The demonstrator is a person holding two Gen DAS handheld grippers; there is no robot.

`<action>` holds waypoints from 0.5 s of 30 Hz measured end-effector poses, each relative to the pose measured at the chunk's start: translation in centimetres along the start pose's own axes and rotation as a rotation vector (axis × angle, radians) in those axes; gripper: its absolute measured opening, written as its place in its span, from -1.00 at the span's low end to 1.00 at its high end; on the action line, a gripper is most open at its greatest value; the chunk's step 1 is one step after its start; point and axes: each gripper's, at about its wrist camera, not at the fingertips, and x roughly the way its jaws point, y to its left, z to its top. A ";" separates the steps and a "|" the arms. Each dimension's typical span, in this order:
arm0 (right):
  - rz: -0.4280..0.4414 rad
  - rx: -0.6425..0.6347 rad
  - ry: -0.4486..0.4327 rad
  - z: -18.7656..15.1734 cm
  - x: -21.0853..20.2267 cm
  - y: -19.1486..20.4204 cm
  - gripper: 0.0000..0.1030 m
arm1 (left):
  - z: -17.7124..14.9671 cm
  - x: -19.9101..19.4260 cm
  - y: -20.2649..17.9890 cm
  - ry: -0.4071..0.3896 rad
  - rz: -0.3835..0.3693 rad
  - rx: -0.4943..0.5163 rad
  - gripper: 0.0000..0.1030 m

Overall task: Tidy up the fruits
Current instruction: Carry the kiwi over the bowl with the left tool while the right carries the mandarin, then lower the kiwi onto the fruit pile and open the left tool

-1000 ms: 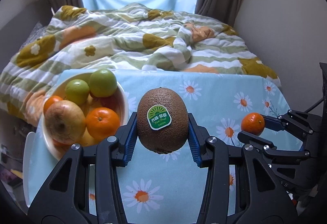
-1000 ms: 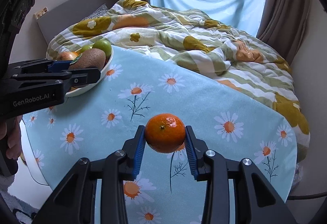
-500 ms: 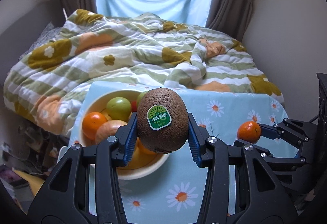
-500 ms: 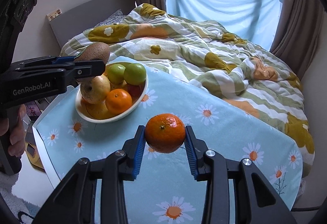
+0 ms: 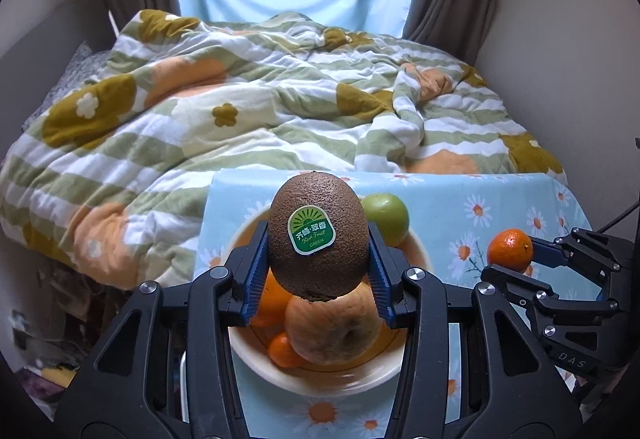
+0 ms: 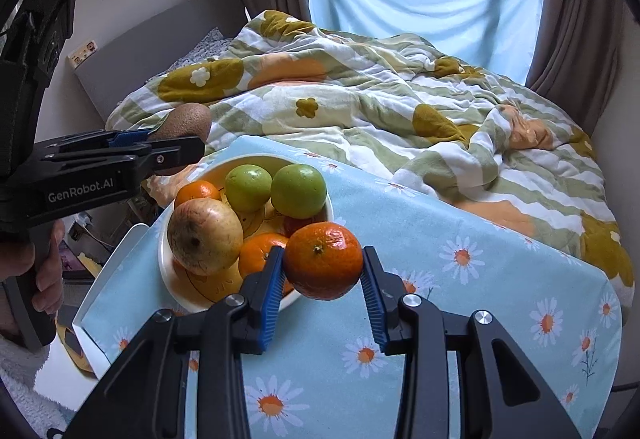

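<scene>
My left gripper is shut on a brown kiwi with a green sticker, held above the white fruit bowl. The bowl holds a yellowish apple, two green fruits and several oranges. My right gripper is shut on a tangerine, held just right of the bowl above the tablecloth. It also shows in the left wrist view. The left gripper with the kiwi shows in the right wrist view.
The bowl stands at the left end of a small table with a light blue daisy cloth. A bed with a flowered duvet lies right behind. A wall is at the right.
Both grippers moved left toward the bowl with their fruit. The kiwi now hangs over the bowl and the tangerine is beside its right rim.
</scene>
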 end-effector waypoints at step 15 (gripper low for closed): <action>-0.086 0.129 0.030 0.4 3.1 1.9 -0.32 | -0.2 6.4 4.3 0.113 -0.069 0.071 -0.02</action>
